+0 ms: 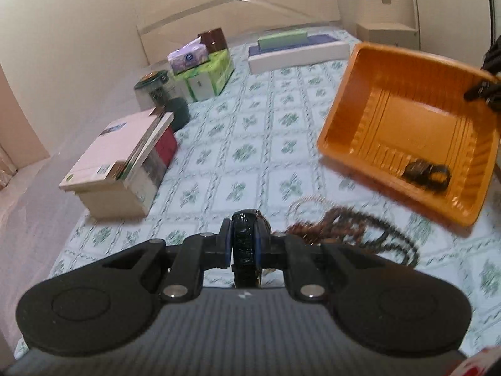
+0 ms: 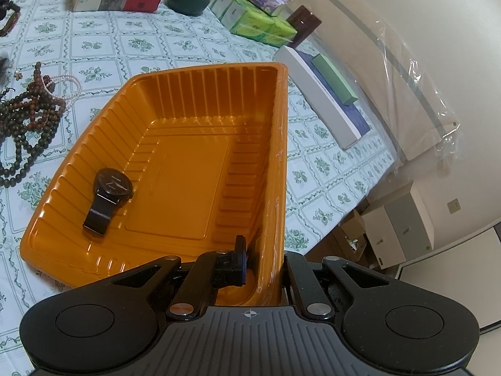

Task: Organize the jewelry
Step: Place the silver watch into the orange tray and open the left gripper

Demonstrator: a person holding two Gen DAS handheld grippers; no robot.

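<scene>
- Floral bedspread [image 1: 238, 144] sits below your left gripper [image 1: 245, 244], pinched on a black band [image 1: 244, 241]: carry it level.
- Right gripper [image 2: 263, 260], clamped on the orange tray [image 2: 188, 144] wall: hold steady.

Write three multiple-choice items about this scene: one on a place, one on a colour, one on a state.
1. Where is the black watch?
A. inside the tray
B. on the books
C. on the tissue box

2. What colour is the tray?
A. green
B. orange
C. white

3. What does the left gripper hold between its fingers?
A. nothing
B. a white pearl bracelet
C. a dark band-like object

Answers:
1. A, the watch lies on the tray floor near one corner.
2. B, its ribbed walls and floor are orange.
3. C, the fingers press on a dark band; the pearl bracelet lies on the cloth beside the brown beads.

The right gripper is clamped on the tray wall.
</scene>
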